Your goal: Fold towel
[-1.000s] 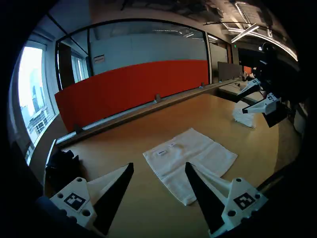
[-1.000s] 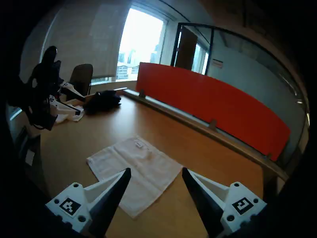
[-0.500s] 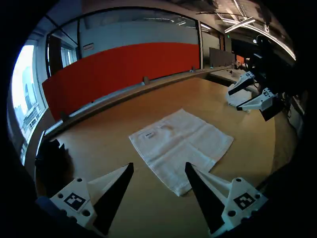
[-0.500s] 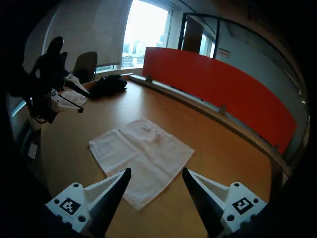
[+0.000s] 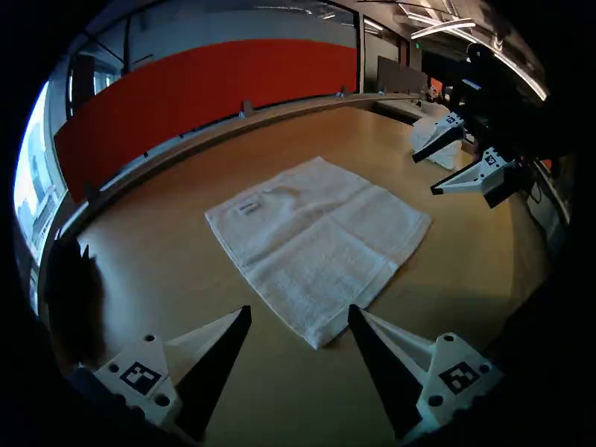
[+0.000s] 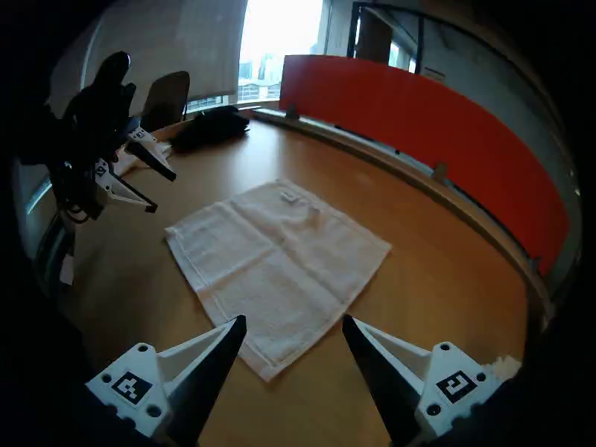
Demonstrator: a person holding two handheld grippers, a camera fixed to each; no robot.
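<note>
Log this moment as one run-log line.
stage: pre-grasp | towel: flat on table | left gripper: jaws open, facing towel corner | right gripper: jaws open, facing towel corner

Left claw [image 5: 298, 309] and right claw [image 6: 293, 319] both gape wide, holding nothing.

Towel [image 5: 316, 231]: plain white. Bench [image 5: 164, 253]: tan wood. Divider [image 5: 201, 82]: orange-red. Left hand-held gripper [image 5: 298, 308], right hand-held gripper [image 6: 293, 319]: black fingers [image 5: 216, 365], white bases, black-and-white square markers.
</note>
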